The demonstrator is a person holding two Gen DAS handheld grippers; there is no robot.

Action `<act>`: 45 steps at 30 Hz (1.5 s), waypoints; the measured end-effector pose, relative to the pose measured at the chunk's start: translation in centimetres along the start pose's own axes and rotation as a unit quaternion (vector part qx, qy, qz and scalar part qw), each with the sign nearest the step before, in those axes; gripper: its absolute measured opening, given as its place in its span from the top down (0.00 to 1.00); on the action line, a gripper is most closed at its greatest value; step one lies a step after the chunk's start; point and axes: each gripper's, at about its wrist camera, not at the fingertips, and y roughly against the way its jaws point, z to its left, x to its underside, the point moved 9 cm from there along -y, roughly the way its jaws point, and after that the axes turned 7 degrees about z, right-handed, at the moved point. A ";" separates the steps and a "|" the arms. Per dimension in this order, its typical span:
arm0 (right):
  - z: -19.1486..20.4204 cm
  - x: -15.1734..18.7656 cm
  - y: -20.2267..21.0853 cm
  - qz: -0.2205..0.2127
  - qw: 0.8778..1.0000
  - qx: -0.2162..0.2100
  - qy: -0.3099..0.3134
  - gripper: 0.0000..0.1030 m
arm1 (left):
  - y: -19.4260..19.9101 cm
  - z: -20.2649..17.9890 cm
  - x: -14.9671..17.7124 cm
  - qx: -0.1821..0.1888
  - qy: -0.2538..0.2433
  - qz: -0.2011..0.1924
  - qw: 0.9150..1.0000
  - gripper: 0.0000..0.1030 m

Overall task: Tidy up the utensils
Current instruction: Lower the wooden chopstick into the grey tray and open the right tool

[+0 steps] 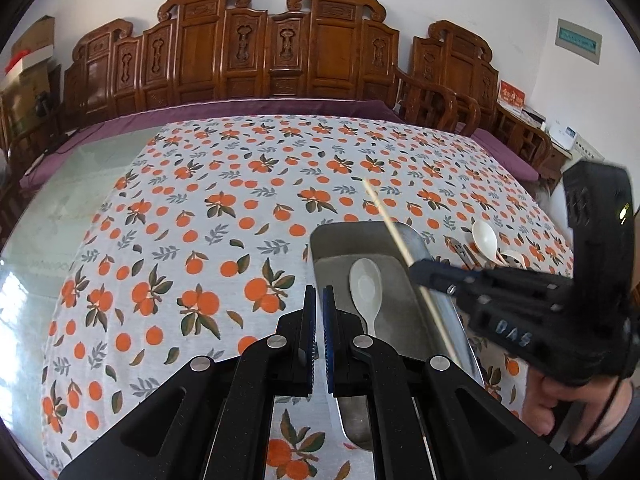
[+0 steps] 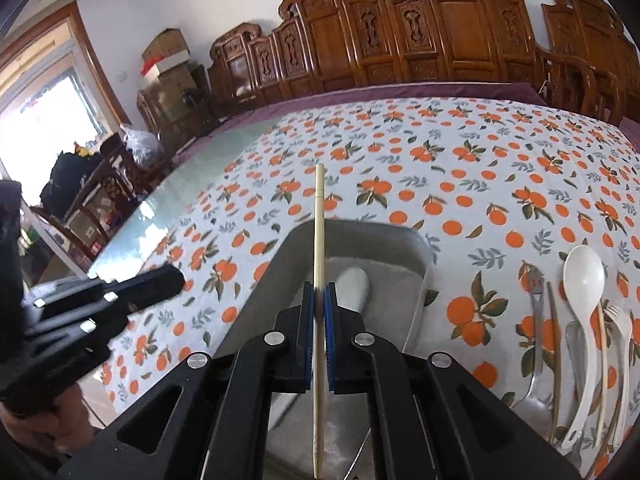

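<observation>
Orange-print cloth (image 1: 224, 208) over my glass bench (image 1: 72, 196), carved wooden chairs (image 1: 276, 48) behind, right gripper (image 2: 319, 296) jaws clenched on a chopstick (image 2: 319, 240) above the metal tray (image 2: 404, 240), left gripper (image 1: 319, 300) jaws nearly closed, empty.

Place: a lived-in home, a sitting or dining room.
Seating: carved wooden chairs (image 1: 276, 48) in a row along the white wall, with purple cushions (image 1: 256, 106).
Bench: glass-topped, spread with an orange-fruit tablecloth (image 1: 208, 216).
Tableware: a metal tray (image 2: 360, 240), and beside it spoons and forks (image 2: 580, 328).
Clutter: cardboard boxes (image 2: 166, 54) stacked in the corner; bags (image 2: 140, 142) by a bright window (image 2: 44, 120).
</observation>
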 end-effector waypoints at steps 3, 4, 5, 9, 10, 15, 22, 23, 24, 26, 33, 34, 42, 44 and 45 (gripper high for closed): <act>-0.1 0.8 -0.8 0.010 1.000 0.004 0.001 0.94 | 0.0 0.1 0.0 0.000 0.000 0.000 1.000 0.98; -0.2 1.1 -1.1 0.014 1.000 0.004 0.001 0.94 | 0.0 0.1 0.0 0.000 0.000 0.000 1.000 0.98; -0.2 1.3 -1.2 0.016 1.000 0.006 0.001 0.94 | 0.0 0.1 0.0 0.001 -0.001 0.000 1.000 0.98; -0.2 2.1 -1.2 0.022 1.000 0.007 0.006 0.92 | -0.1 -0.2 0.0 0.001 -0.006 0.001 1.000 0.98; -0.2 2.2 -1.1 0.022 1.000 0.007 0.007 0.92 | -0.2 -0.3 0.0 0.001 -0.007 0.002 1.000 0.98; -0.5 2.4 0.8 0.012 1.000 0.010 0.020 0.91 | -0.2 -1.4 0.0 0.007 -0.020 -0.002 1.000 0.98; -4.0 2.8 6.4 -0.018 0.998 0.047 0.036 0.91 | -0.3 -3.7 -0.1 0.022 -0.030 -0.002 0.999 0.98; -5.1 2.9 7.4 -0.022 0.997 0.057 0.037 0.91 | -0.3 -4.1 -0.1 0.025 -0.032 -0.003 0.999 0.98; -6.0 3.0 8.2 -0.025 0.997 0.067 0.037 0.91 | -0.3 -4.6 -0.1 0.028 -0.035 -0.003 0.999 0.97; -7.7 3.1 9.6 -0.030 0.995 0.085 0.035 0.91 | -0.4 -5.6 -0.1 0.032 -0.044 -0.003 0.999 0.95; -13.9 4.3 12.4 -0.039 0.990 0.134 0.006 0.91 | -0.9 -8.3 0.0 0.045 -0.060 -0.001 0.997 0.73; -14.7 4.5 12.6 -0.040 0.989 0.140 0.001 0.91 | -1.0 -8.7 0.1 0.047 -0.063 0.000 0.997 0.72; -18.7 6.4 12.9 -0.040 0.984 0.173 -0.025 0.91 | -1.7 -11.8 0.5 0.059 -0.080 0.007 0.995 0.56; -19.6 6.9 13.2 -0.041 0.982 0.184 -0.026 0.87 | -2.1 -12.3 0.6 0.059 -0.083 0.011 0.995 0.55; -20.1 7.1 13.2 -0.041 0.981 0.189 -0.028 0.87 | -2.3 -12.8 0.7 0.060 -0.085 0.014 0.994 0.49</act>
